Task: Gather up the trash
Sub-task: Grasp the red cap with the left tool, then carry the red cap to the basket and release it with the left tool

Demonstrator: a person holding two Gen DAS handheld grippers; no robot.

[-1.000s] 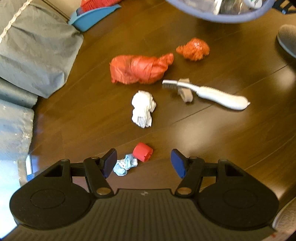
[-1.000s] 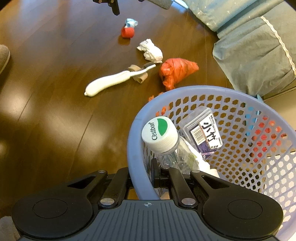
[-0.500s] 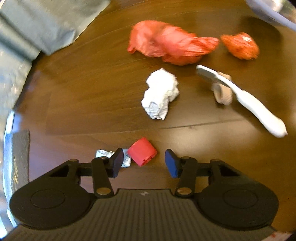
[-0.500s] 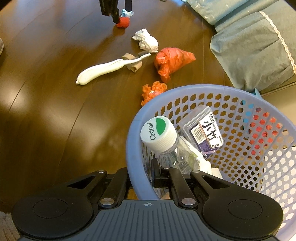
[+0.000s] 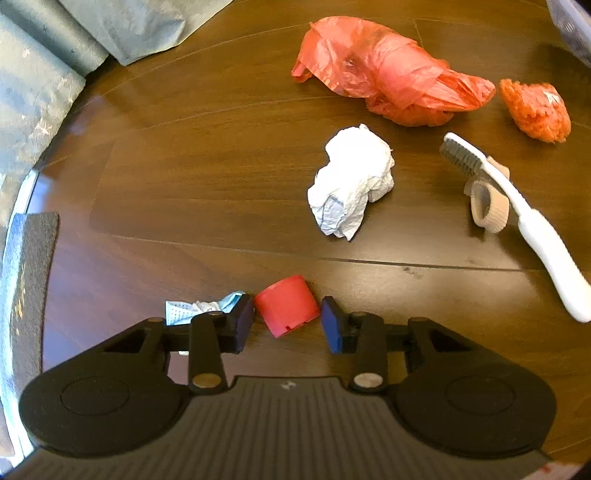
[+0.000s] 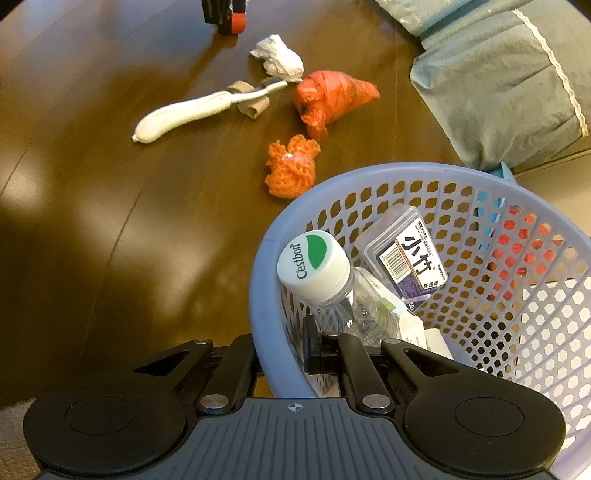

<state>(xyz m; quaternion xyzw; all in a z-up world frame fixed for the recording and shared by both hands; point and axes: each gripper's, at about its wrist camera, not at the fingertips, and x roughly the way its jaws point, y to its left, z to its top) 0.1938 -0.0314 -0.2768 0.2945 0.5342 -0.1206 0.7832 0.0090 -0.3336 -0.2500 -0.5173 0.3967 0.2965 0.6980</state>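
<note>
A gripper clamps the rim of a lavender trash basket above a dark wooden floor strewn with litter.

At lower centre the right gripper (image 6: 280, 354) is closed on the wall of the perforated basket (image 6: 266, 295), one finger outside, one inside. In the basket lie a clear bottle with a white and green cap (image 6: 314, 264) and a clear plastic box with a barcode label (image 6: 404, 258). Up the frame sit an orange knitted piece (image 6: 291, 166), an orange plastic bag (image 6: 330, 96), a white brush (image 6: 203, 109) over a beige band (image 6: 251, 105), and crumpled white paper (image 6: 279, 57). At top centre, the left gripper (image 6: 225, 14) has been closing around a red cap (image 6: 238, 22). A grey-green cushion (image 6: 491, 81) fills the upper right.
</note>
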